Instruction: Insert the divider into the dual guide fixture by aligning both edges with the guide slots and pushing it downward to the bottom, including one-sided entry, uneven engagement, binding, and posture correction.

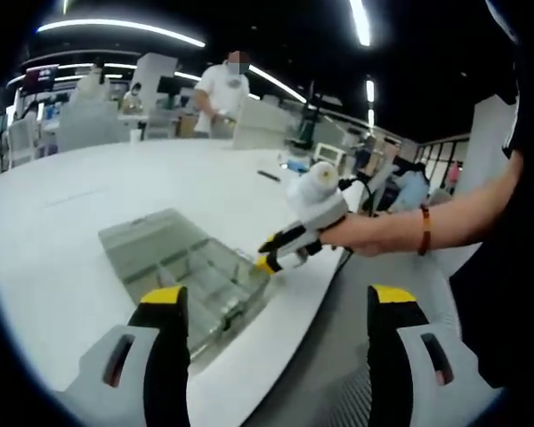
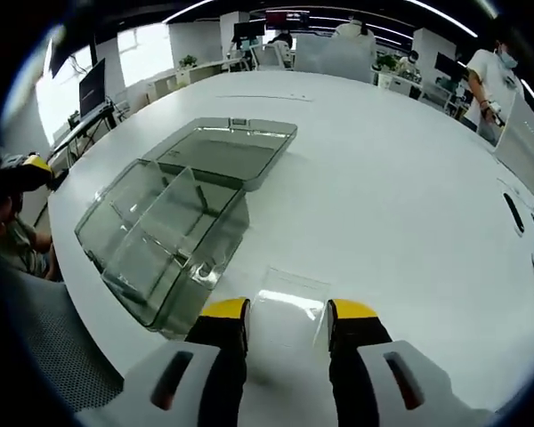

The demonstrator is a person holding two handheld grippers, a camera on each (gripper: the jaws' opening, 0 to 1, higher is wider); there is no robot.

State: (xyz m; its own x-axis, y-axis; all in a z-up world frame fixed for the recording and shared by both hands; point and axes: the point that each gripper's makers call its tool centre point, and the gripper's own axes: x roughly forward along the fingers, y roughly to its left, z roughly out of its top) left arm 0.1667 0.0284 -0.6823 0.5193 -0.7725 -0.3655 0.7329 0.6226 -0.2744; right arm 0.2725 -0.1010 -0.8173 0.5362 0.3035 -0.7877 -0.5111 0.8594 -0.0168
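A clear plastic box (image 2: 160,233) with inner compartments stands near the edge of the white table (image 2: 383,178), its clear lid (image 2: 231,147) lying open behind it. A clear divider sheet (image 2: 289,294) lies flat on the table just right of the box. My right gripper (image 2: 287,310) is low over the divider with one yellow-tipped jaw at each side edge; whether they pinch it is unclear. In the left gripper view the box (image 1: 191,267) lies ahead, and the right gripper (image 1: 269,253), held by a hand, is at the box's near corner. My left gripper (image 1: 278,295) is wide open and holds nothing.
The table edge (image 1: 320,294) runs close to the box, with a grey mesh chair (image 2: 44,347) beyond it. A black pen-like item (image 2: 513,213) lies far right. A person (image 1: 222,89) stands at the far side, among desks and monitors.
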